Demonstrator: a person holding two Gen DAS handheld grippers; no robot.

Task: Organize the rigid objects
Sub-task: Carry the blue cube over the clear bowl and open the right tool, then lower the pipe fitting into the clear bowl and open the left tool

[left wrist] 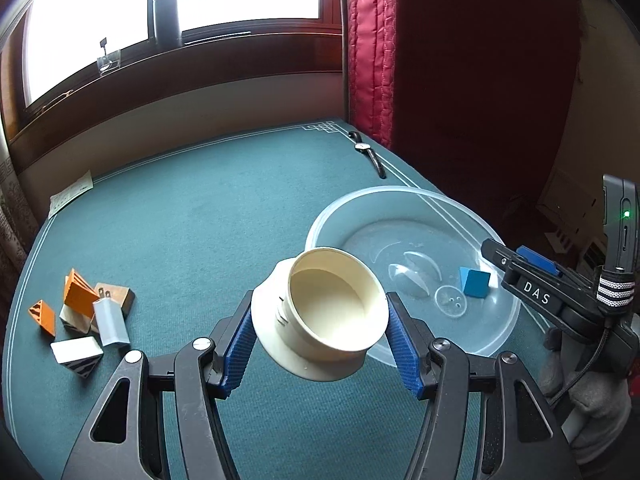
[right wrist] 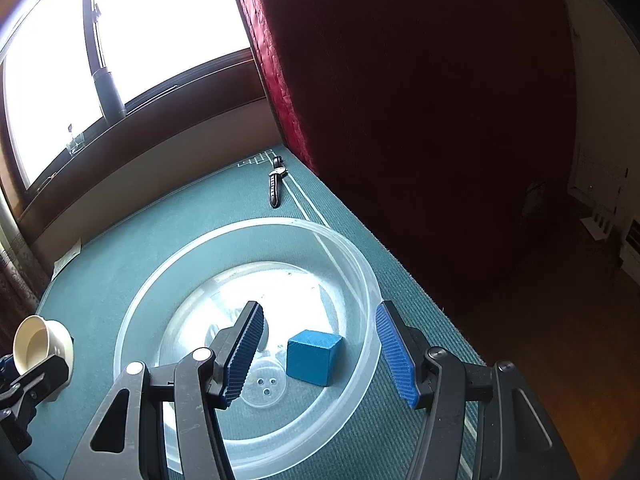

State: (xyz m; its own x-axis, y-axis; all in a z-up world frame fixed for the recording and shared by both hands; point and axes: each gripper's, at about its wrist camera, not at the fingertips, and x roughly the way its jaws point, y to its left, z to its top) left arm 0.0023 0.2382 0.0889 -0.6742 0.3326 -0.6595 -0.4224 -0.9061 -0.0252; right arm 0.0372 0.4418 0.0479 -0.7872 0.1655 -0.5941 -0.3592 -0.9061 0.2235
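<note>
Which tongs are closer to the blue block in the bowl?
Right. The right tongs hang open over the clear bowl, the blue block between their fingers. The left tongs are outside the bowl, holding the cream cup.

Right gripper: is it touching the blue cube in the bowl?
Apart. In the right wrist view the right gripper is open, and the blue cube sits on the bowl floor, clear of both pads.

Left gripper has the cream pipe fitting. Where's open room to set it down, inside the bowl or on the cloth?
Inside the clear bowl, the far and left floor is bare; the blue cube sits near the front right, under the open right gripper. On the green cloth, the stretch between bowl and block pile is free. The pile's corner is crowded; a watch lies behind the bowl.
</note>
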